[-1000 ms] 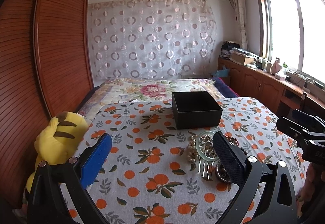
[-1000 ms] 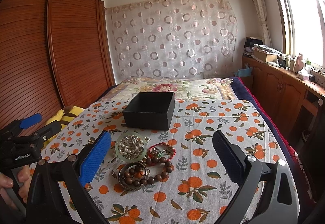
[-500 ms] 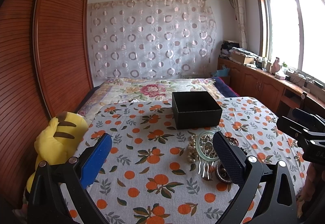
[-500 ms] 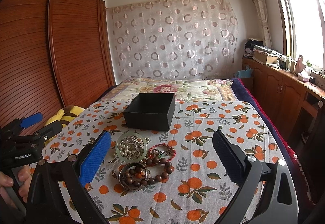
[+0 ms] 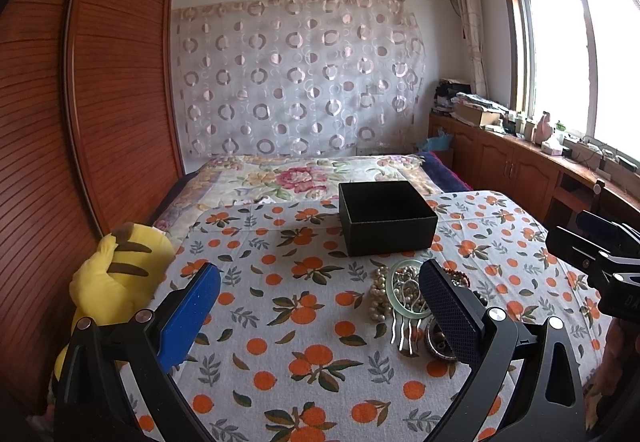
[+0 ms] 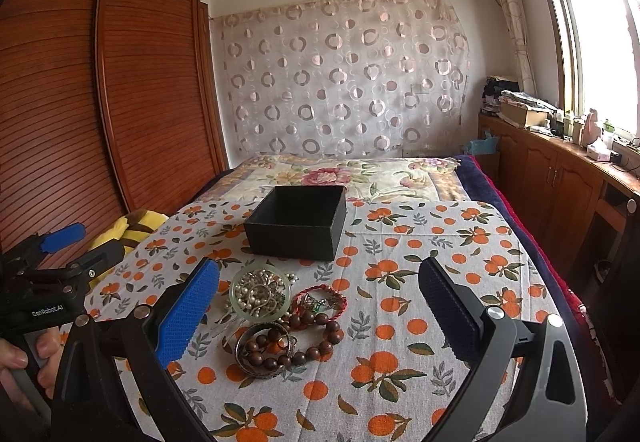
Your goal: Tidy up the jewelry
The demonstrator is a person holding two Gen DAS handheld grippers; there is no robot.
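Note:
A pile of jewelry lies on the orange-print cloth: a pale green bangle (image 6: 260,296) around tangled pearl and silver pieces, a red cord bracelet (image 6: 320,298), a brown wooden bead bracelet (image 6: 304,342) and a metal bangle (image 6: 262,362). In the left wrist view I see the green bangle (image 5: 404,290), a pearl strand (image 5: 377,294) and a silver hair comb (image 5: 404,334). An open, empty black box (image 6: 298,222) (image 5: 386,215) stands behind the pile. My left gripper (image 5: 320,306) is open, left of the pile. My right gripper (image 6: 320,306) is open above the pile.
A yellow striped plush toy (image 5: 116,278) lies at the bed's left edge by the wooden wardrobe (image 5: 100,101). A floral quilt (image 6: 340,173) covers the far bed. Wooden cabinets (image 6: 560,177) with clutter run under the window on the right.
Both views have shifted only slightly. The jewelry and box have not moved and both grippers stay open.

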